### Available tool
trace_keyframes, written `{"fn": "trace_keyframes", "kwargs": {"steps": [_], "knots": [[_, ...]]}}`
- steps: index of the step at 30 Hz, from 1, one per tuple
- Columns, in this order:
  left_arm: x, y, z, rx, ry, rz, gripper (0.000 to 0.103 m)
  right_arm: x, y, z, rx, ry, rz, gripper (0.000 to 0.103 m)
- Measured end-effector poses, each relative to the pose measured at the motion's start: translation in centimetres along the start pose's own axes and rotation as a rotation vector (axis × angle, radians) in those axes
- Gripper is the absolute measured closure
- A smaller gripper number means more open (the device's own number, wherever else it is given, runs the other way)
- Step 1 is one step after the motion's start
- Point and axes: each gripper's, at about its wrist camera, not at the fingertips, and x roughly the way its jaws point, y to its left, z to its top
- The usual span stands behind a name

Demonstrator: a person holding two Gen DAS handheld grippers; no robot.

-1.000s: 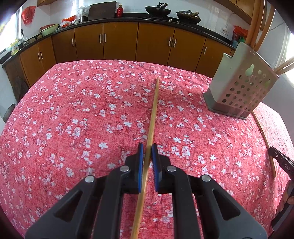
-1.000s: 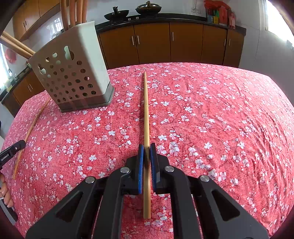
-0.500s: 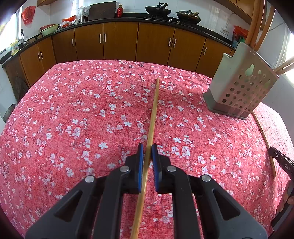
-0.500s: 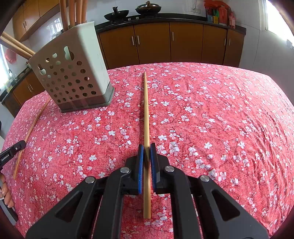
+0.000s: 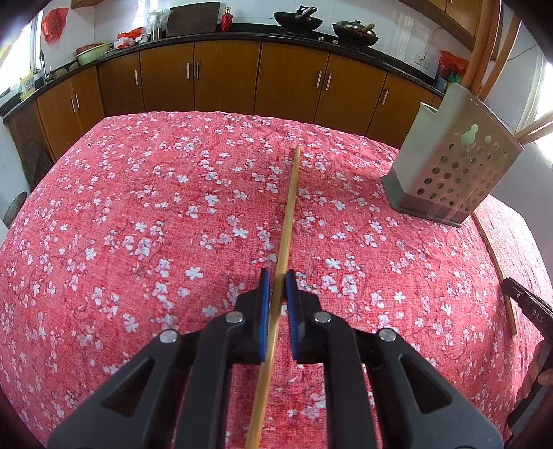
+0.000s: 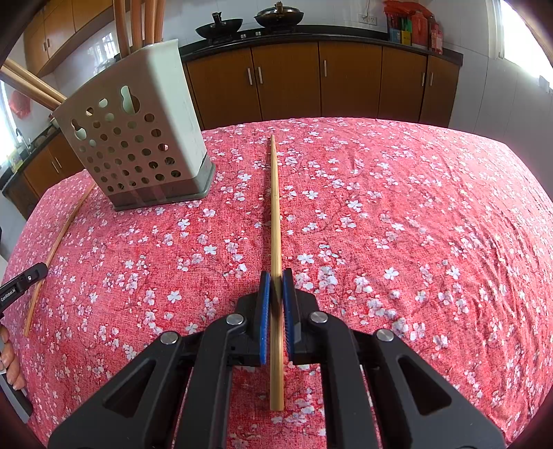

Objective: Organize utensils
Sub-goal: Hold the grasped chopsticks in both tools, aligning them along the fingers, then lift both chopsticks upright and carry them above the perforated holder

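Two black handheld grippers with blue pads point down at a table covered by a red cloth (image 5: pixel 145 214) printed with white blossoms. The left gripper (image 5: pixel 277 293) is clamped on a bamboo chopstick (image 5: pixel 288 214) that runs away from the camera across the cloth. The right gripper (image 6: pixel 275 293) is clamped on a second chopstick (image 6: pixel 275 207), which also points straight ahead. A grey perforated utensil holder (image 6: pixel 138 148) stands on the cloth between the two grippers, with wooden handles (image 6: pixel 138 20) sticking up out of it. In the right wrist view, white lettering on the other gripper's edge seems to read "GenRobot.AI". Brown kitchen cabinets (image 5: pixel 224 76) and two woks (image 5: pixel 297 19) sit behind.
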Motion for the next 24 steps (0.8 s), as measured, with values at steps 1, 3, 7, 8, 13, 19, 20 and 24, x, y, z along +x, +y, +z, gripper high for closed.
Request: {"fn": "trace_keyframes", "kwargs": {"steps": [1,3,7,8,13,19,20,24], "knots": [[0.0,0.0,0.0,-0.001,0.0,-0.001,0.091,0.0,0.0,0.0,0.0,0.0,0.0,0.094],[0.0,0.0,0.0,-0.003,0.0,-0.002,0.091,0.0,0.0,0.0,0.0,0.0,0.0,0.094],[0.0,0.0,0.1,-0.004,0.001,-0.002,0.091,0.0,0.0,0.0,0.0,0.0,0.0,0.094],[0.0,0.0,0.1,-0.005,0.001,-0.002,0.091,0.0,0.0,0.0,0.0,0.0,0.0,0.094],[-0.1,-0.4,0.2,0.006,0.002,0.012,0.091,0.0,0.2,0.0,-0.008,0.0,-0.01,0.094],[-0.8,-1.2,-0.6,0.074,0.011,0.042,0.091,-0.5,0.4,-0.4,-0.006,0.002,-0.004,0.095],[-1.0,-1.2,-0.8,0.076,0.012,0.04,0.091,-0.6,0.3,-0.5,-0.006,0.002,-0.001,0.095],[-1.4,-1.6,-1.4,0.1,0.012,0.044,0.091,-1.0,0.4,-0.9,-0.007,0.002,0.002,0.095]]}}
